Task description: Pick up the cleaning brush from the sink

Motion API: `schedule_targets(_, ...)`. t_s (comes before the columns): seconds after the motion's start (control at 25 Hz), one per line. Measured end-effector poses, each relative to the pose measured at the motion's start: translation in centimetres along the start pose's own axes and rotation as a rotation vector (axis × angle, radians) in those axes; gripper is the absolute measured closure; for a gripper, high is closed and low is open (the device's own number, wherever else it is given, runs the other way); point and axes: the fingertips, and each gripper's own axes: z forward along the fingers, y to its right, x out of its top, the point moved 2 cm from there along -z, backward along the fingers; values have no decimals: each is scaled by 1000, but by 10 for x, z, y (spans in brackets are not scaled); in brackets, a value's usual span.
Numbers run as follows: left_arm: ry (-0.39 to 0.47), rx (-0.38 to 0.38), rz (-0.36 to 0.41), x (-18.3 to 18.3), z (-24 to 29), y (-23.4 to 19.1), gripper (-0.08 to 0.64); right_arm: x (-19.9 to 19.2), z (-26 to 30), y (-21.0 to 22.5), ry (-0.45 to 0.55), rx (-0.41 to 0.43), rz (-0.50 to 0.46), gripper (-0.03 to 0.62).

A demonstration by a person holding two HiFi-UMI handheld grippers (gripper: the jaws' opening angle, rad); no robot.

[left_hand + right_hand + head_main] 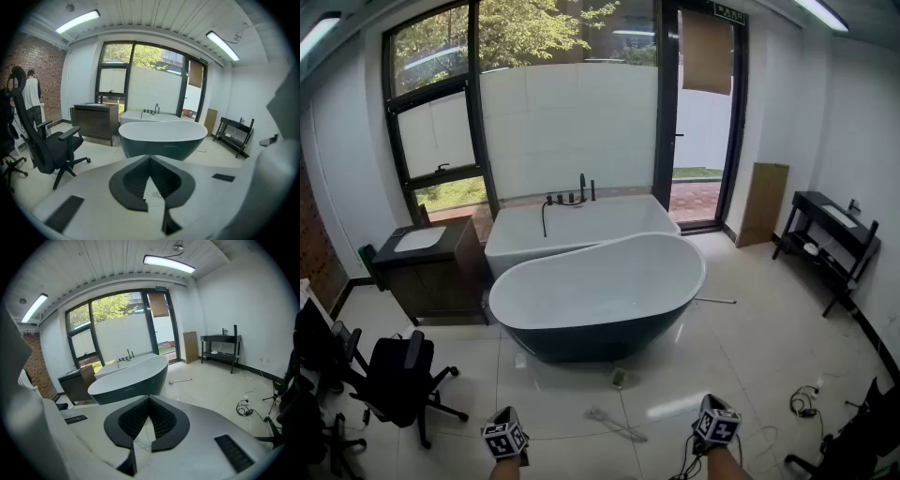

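Observation:
A dark wooden vanity with a white sink stands by the window at the far left, also seen in the left gripper view. No cleaning brush shows in it from here. My left gripper and right gripper sit at the bottom edge of the head view, far from the sink, over the tiled floor. In the left gripper view the left gripper has its jaws together with nothing between them. The right gripper is likewise shut and empty.
A dark oval bathtub stands mid-room in front of a white rectangular tub. A black office chair is at the left, a black console table at the right. Cables and a thin long object lie on the floor. A person stands far left.

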Motion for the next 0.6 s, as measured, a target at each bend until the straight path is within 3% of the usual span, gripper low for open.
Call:
schedule_targets(0.12,14,-10,5,6,3,3,560,7,4,-14,14,39,-11,585)
schedule_targets(0.16,19,-16,12,9,4,5,560,9,5,-20,19,55,-20,544)
schedule_targets(0.32,52,-45,47,22,5,17,560,18,5,-46,37,120,-67,495)
schedule_targets(0.6,115,-120,126,55,8,45,560,35,4,-94,64,202,-146,472)
